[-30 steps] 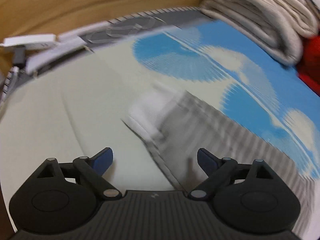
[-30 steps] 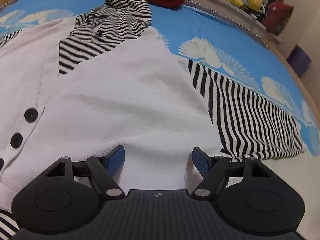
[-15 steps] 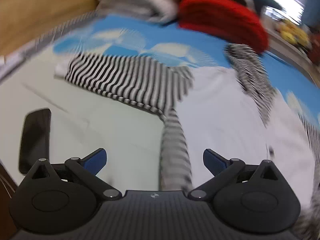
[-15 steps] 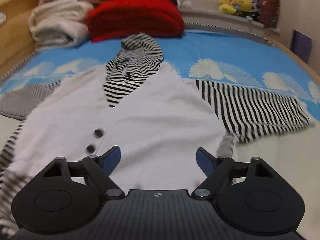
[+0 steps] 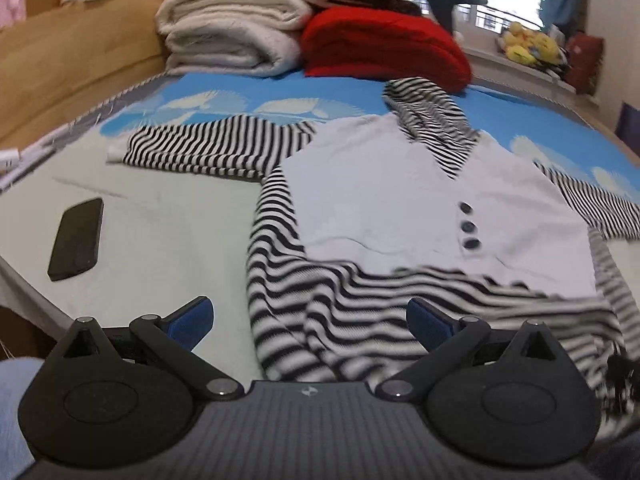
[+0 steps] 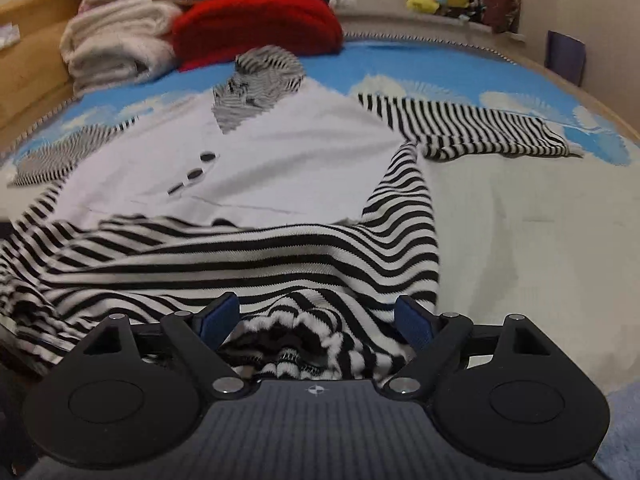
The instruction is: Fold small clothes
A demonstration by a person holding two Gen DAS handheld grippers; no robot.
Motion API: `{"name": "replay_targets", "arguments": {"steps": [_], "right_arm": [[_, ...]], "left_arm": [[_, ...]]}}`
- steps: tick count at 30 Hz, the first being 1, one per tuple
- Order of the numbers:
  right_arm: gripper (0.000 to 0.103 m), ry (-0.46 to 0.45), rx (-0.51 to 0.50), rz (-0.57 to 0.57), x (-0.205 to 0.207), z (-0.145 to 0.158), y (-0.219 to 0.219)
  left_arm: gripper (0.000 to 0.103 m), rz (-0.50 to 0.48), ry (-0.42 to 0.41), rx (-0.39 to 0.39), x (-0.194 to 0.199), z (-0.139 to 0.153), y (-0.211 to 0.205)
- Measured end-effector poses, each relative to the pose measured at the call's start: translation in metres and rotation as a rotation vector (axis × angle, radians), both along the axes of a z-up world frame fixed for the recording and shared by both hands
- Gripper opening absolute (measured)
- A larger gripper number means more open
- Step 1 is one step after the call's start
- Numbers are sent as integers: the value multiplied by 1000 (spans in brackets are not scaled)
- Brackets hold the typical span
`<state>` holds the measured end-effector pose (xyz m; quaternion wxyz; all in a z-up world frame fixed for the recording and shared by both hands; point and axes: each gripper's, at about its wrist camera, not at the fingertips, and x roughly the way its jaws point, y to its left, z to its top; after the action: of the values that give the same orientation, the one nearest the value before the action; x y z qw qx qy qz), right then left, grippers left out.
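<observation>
A small hooded garment (image 5: 384, 200) lies spread flat on the bed, white-fronted with three dark buttons (image 5: 468, 226), striped hood, sleeves and hem. My left gripper (image 5: 310, 320) stands open low over the near left part of the striped hem (image 5: 320, 300); its blue pads do not touch the cloth. The right wrist view shows the same garment (image 6: 280, 152) from its near right side. My right gripper (image 6: 317, 318) is open there, with a bunched fold of striped hem (image 6: 296, 340) lying between the fingers, apart from the pads.
A black phone (image 5: 76, 240) lies on the pale sheet left of the garment. Folded cream towels (image 5: 232, 36) and a folded red knit (image 5: 380, 48) are stacked at the bed's far end. A wooden headboard (image 5: 60, 52) runs along the left. Blue denim (image 6: 624, 420) shows at the near edge.
Both grippers have drawn back to the near hem. The left one swung right from the left sleeve, rolling level. Both pairs of jaws stand a little wider than a second ago.
</observation>
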<state>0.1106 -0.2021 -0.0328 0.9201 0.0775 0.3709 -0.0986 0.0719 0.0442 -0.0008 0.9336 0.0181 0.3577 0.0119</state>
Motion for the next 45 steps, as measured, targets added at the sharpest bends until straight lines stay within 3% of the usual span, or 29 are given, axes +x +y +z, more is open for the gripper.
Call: {"name": "replay_targets", "arguments": {"steps": [7,12,15,26,33,36,40,42,45], "right_arm": [[86,-75,54,-26,-39,12,-10],[86,-133,50,-31,-52,17,-13],[86,-137,48,-35,-50,16,-13],[86,-179,50,-50,-34,17,-9],[86,-139,-2,-4,-10,17,0],[86,-123,10,8,3,22,-1],[86,-133,17,12,29,36,-7],[86,-135,13,5,47,42,-11],[86,-122,41,-1,79,48,-20]], "left_arm": [[103,-56,-60,78,-32,20,-13],[103,-87,-64,42,-32,35,-15],[103,-91,-55,67,-30,31,-20],[103,-67,41,37,14,4,-8],[103,-27,97,10,50,-3,1],[103,34,133,-52,76,0,16],[103,189,183,-217,133,11,60],[103,258,180,-288,165,12,85],[103,344,164,-335,216,10,122]]}}
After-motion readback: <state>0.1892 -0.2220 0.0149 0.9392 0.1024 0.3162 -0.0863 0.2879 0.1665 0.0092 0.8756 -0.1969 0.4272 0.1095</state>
